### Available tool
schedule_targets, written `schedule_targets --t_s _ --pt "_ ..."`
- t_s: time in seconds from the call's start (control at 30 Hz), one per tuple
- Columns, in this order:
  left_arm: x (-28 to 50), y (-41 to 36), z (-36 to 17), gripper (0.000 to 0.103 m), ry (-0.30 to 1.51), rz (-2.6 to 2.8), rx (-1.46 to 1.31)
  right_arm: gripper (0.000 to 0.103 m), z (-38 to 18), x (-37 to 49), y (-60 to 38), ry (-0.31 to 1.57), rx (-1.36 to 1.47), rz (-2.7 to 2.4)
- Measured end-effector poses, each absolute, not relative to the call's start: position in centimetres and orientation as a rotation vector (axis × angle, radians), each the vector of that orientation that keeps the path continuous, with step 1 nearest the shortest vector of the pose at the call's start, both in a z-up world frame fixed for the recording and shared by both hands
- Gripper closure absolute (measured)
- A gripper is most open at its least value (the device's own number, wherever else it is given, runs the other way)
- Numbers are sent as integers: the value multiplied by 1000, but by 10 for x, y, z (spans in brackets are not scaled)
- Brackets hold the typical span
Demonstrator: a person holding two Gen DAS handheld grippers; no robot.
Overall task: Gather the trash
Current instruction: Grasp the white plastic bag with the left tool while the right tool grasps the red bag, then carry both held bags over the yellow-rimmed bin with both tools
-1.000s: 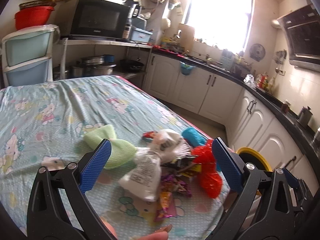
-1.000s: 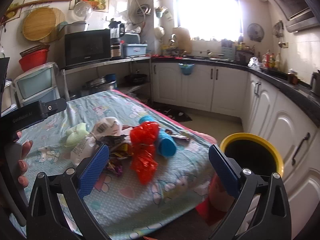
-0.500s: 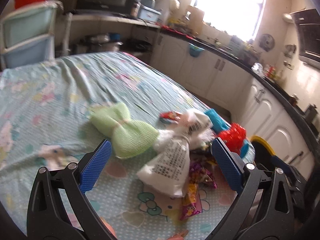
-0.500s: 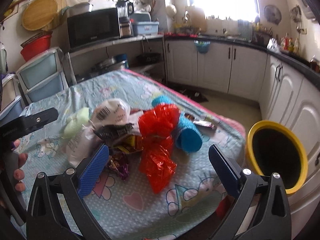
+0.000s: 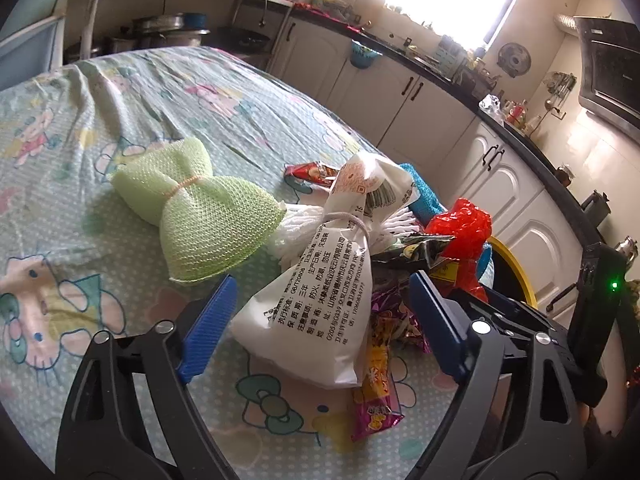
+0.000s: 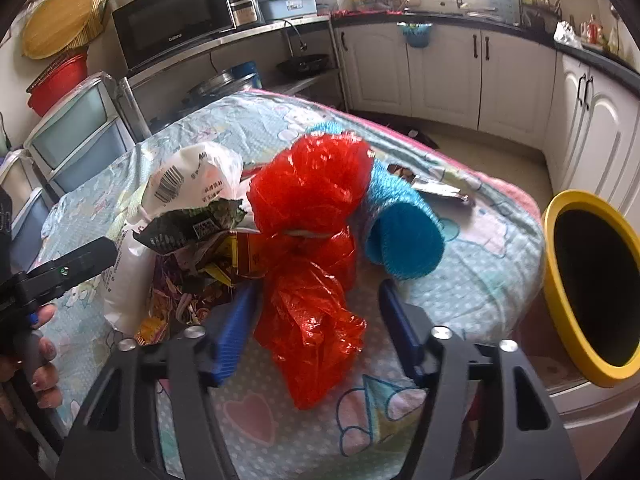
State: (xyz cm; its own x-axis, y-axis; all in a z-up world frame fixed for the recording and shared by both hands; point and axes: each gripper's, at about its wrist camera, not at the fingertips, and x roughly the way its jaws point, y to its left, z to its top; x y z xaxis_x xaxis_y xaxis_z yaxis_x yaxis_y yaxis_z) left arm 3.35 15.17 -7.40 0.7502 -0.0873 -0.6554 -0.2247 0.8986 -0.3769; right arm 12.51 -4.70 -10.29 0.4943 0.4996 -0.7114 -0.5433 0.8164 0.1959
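A trash pile lies on the table's cartoon-print cloth (image 5: 80,120). In the left wrist view my left gripper (image 5: 320,308) straddles a white printed bag (image 5: 320,312); its jaws are closing, with a gap still showing at each blue pad. In the right wrist view my right gripper (image 6: 316,292) straddles a crumpled red plastic bag (image 6: 308,320); its jaws are closing too, and the right pad is still clear of the bag. Snack wrappers (image 5: 376,380) lie between the two bags. A green mesh scrubber (image 5: 200,216) and a blue one (image 6: 400,232) flank the pile.
A yellow-rimmed bin (image 6: 560,280) stands open just off the table's right edge. A hand (image 6: 40,360) holds the left tool at the far left. Plastic drawers (image 6: 80,140), a microwave shelf (image 6: 172,20) and white cabinets (image 6: 500,80) ring the table.
Both grippers have come down and tilted toward the pile, which now fills each view. Each pair of jaws has narrowed from wide open, the right more than the left.
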Motion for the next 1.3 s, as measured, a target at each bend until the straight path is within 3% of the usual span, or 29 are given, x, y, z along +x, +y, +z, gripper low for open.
schedule_targets --t_s 0.23,0.4,0.43,0.57,0.77,1.3 --pt "43 149 -81 38 772 44 -427 74 -109 124 -43 870 -57 656" --pt "45 146 -84 54 798 53 -390 80 -106 121 -47 860 -44 655" --pt "44 146 -84 63 795 44 -388 81 -105 120 -49 855 -39 655" --pt "41 142 -80 71 791 45 -352 82 -98 116 -55 834 -30 654" --pt "33 144 -69 75 754 60 -350 82 -86 109 -69 806 -12 660" --pt "27 117 -6 76 606 45 -279 82 -43 102 -100 724 24 641"
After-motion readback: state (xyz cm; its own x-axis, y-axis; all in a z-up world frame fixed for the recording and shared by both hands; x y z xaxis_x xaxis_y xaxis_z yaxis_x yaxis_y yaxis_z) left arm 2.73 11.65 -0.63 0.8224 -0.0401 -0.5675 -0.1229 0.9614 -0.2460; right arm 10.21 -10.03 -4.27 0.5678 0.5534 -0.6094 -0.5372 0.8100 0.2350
